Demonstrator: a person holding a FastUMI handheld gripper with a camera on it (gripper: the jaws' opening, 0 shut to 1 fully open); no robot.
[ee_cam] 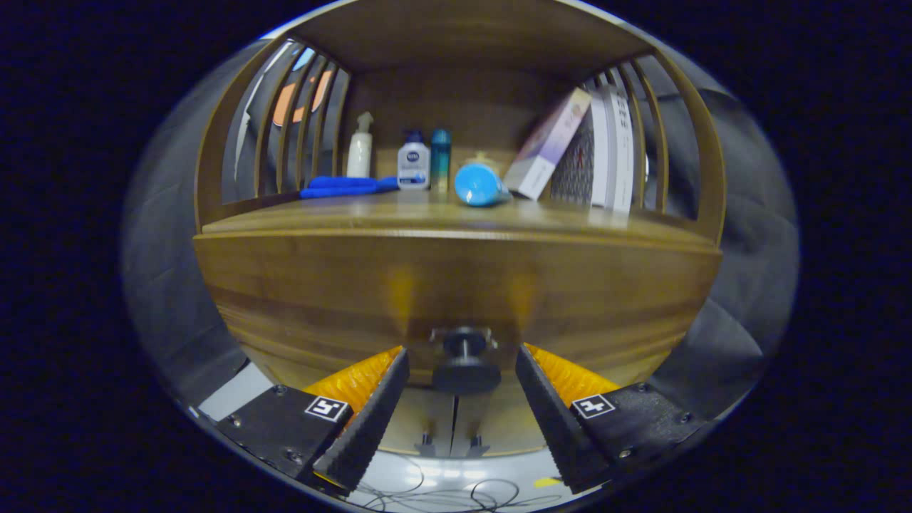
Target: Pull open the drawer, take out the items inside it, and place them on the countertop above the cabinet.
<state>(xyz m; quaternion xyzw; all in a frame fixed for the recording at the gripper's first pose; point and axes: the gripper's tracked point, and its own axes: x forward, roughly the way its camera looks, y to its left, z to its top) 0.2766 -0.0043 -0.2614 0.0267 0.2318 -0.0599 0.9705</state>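
A wooden cabinet fills the view, its closed drawer front [456, 285] straight ahead. A dark round knob [464, 367] on a short stem sticks out from the drawer's lower middle. My gripper [462, 356] is open, its two fingers flanking the knob on either side with a gap to each, tips close to the drawer face. Above the drawer lies the wooden countertop [456, 217]. The drawer's inside is hidden.
On the countertop stand a white spray bottle [360, 148], a white bottle with blue cap [413, 162], a teal bottle [440, 158], a blue cloth [345, 186], a blue round thing [479, 184], a leaning box [547, 142] and books [613, 149]. Slatted sides and a roof enclose it.
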